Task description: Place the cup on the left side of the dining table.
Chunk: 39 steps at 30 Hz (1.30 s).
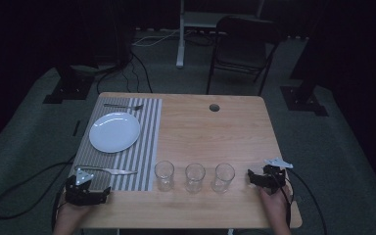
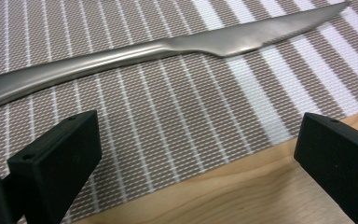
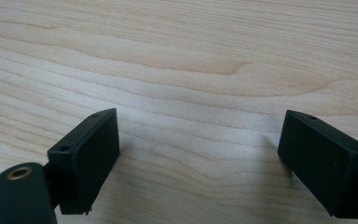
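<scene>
A striped placemat [image 1: 147,147] covers the table's left part, with a white plate [image 1: 114,131] on it and a fork [image 1: 123,106] beyond the plate. A steel knife [image 1: 108,170] [image 2: 158,51] lies across the mat's near end. My left gripper [image 1: 85,188] [image 2: 200,158] rests open at the mat's near edge, just short of the knife, nothing between its jaws. Three empty glasses [image 1: 194,177] stand in a row at the front middle. My right gripper [image 1: 267,177] [image 3: 200,158] sits open on bare wood to their right.
The wooden table [image 1: 225,132] has a round cable hole [image 1: 214,107] near its far edge. A black folding chair [image 1: 242,49] and a white stand [image 1: 180,34] are on the carpet behind. Cables trail off both front corners.
</scene>
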Each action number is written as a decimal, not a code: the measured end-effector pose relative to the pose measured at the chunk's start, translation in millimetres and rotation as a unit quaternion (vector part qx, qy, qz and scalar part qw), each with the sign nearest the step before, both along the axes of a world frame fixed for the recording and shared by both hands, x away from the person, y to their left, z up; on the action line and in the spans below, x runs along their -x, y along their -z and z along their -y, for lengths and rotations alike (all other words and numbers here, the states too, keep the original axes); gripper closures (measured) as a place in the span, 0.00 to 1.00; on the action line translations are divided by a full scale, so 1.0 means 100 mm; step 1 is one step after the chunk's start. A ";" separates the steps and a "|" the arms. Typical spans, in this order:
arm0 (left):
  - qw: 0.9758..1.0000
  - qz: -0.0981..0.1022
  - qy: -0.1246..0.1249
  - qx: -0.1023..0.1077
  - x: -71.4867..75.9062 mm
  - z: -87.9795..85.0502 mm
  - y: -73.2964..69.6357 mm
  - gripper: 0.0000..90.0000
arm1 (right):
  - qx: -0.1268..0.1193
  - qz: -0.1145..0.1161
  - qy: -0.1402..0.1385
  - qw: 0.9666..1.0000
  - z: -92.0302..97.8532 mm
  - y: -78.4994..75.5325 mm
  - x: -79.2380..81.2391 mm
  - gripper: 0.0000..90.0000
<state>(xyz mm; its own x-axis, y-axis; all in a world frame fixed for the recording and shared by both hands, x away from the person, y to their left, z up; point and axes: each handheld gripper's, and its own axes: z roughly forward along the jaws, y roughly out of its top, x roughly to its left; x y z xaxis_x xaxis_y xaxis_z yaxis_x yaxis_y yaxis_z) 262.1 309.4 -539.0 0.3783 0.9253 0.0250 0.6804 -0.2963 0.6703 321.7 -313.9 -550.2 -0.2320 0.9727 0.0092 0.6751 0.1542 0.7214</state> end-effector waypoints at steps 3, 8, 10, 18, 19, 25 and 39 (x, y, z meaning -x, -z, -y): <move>1.000 -0.001 0.013 -0.001 0.00 0.06 -0.01 0.01 | 0.000 0.000 0.000 1.000 0.00 0.00 0.00 0.14; 0.999 0.001 0.030 0.012 0.01 0.13 -0.03 0.01 | 0.000 0.000 0.000 1.000 0.00 0.00 0.00 0.14; 0.999 -0.002 0.036 0.016 0.01 0.16 -0.03 0.01 | 0.000 0.000 0.000 1.000 0.00 0.00 0.00 0.14; 0.998 -0.007 0.054 0.019 0.01 0.26 -0.05 0.01 | 0.000 0.000 0.000 1.000 0.00 0.00 0.00 0.14; 0.998 -0.005 0.058 0.020 0.01 0.28 -0.06 0.01 | 0.000 0.000 0.000 1.000 0.00 0.00 0.00 0.14; 0.996 -0.002 0.082 0.024 0.01 0.41 -0.09 0.01 | 0.000 0.000 0.000 1.000 0.00 0.00 0.00 0.14; 0.989 0.002 0.141 0.034 0.02 0.74 -0.12 0.01 | 0.000 0.000 0.000 1.000 0.00 0.00 0.00 0.14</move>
<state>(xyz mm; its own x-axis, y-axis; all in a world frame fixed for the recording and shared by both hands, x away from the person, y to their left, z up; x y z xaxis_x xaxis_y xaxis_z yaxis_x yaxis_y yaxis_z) 260.3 235.2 -527.1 0.6212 0.7831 -0.0305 0.5741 -0.4282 0.6979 321.7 -313.9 -550.2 -0.2319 0.9727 0.0094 0.6750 0.1540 0.7215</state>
